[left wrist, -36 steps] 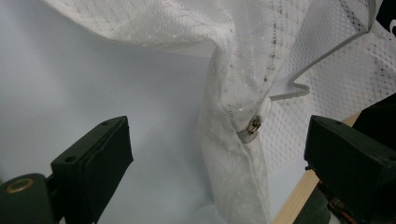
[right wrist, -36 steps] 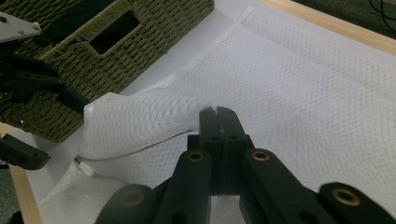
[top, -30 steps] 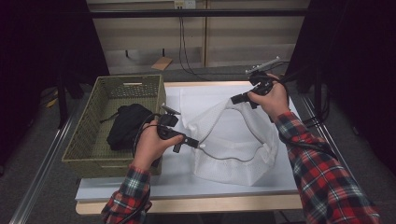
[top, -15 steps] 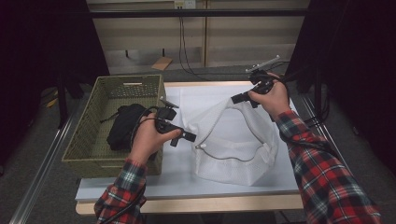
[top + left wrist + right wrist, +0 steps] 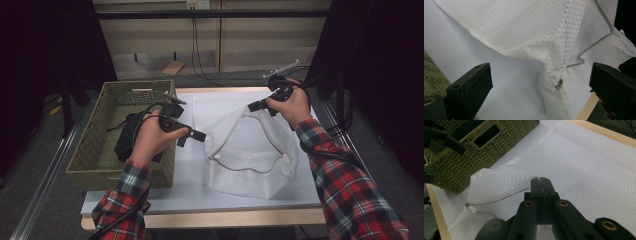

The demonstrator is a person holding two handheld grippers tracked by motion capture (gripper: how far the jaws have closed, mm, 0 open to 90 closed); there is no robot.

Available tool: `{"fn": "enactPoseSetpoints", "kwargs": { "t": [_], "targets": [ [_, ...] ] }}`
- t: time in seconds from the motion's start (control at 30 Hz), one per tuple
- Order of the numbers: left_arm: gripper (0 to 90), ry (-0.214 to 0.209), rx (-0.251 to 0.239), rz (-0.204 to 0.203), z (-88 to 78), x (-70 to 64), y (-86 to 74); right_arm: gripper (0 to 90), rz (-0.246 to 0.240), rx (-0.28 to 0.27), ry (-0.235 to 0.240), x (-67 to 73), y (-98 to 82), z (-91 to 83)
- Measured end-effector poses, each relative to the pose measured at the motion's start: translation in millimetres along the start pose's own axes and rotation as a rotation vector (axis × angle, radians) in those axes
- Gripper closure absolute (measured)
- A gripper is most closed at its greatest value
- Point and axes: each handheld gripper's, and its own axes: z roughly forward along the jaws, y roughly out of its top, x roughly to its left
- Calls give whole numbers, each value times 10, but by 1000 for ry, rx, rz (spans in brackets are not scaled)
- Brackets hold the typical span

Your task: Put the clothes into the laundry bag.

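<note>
A white mesh bag (image 5: 252, 167) lies on the white table top with its zipped mouth gaping. My right gripper (image 5: 253, 106) is shut on the bag's upper rim and holds it lifted at the far right; in the right gripper view the jaws (image 5: 541, 180) pinch the mesh (image 5: 506, 182). The zipper pull (image 5: 212, 158) hangs at the mouth's left end. My left gripper (image 5: 191, 138) hovers open just left of the bag. In the left gripper view (image 5: 541, 75) its jaws stand wide apart, with the mesh bag (image 5: 529, 32) and zipper pull (image 5: 559, 83) ahead of them.
A green woven basket (image 5: 92, 150) stands at the table's left with a black garment (image 5: 127, 137) inside, right beside the left hand. The table's wooden front edge (image 5: 225, 217) runs below the bag. Dark floor and cables lie beyond the table.
The left hand and its gripper have risen and drawn slightly left, away from the bag's mouth. The right gripper has kept still with the rim in its jaws.
</note>
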Motion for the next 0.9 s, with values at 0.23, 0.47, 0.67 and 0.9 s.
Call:
{"fn": "enactPoseSetpoints", "kwargs": {
  "t": [0.23,0.47,0.67,0.9],
  "targets": [
    [39,29,-21,-27,-112,115,-17,900,-2,2,-1,6,-5,5],
    [41,55,-28,-45,-182,239,-84,900,-6,14,-1,13,-9,29],
    [36,77,-58,-60,-255,347,-137,900,-3,13,-5,25,-18,46],
    [42,91,-67,-94,-357,490,-207,900,-1,21,-4,32,-21,52]
  ]
}}
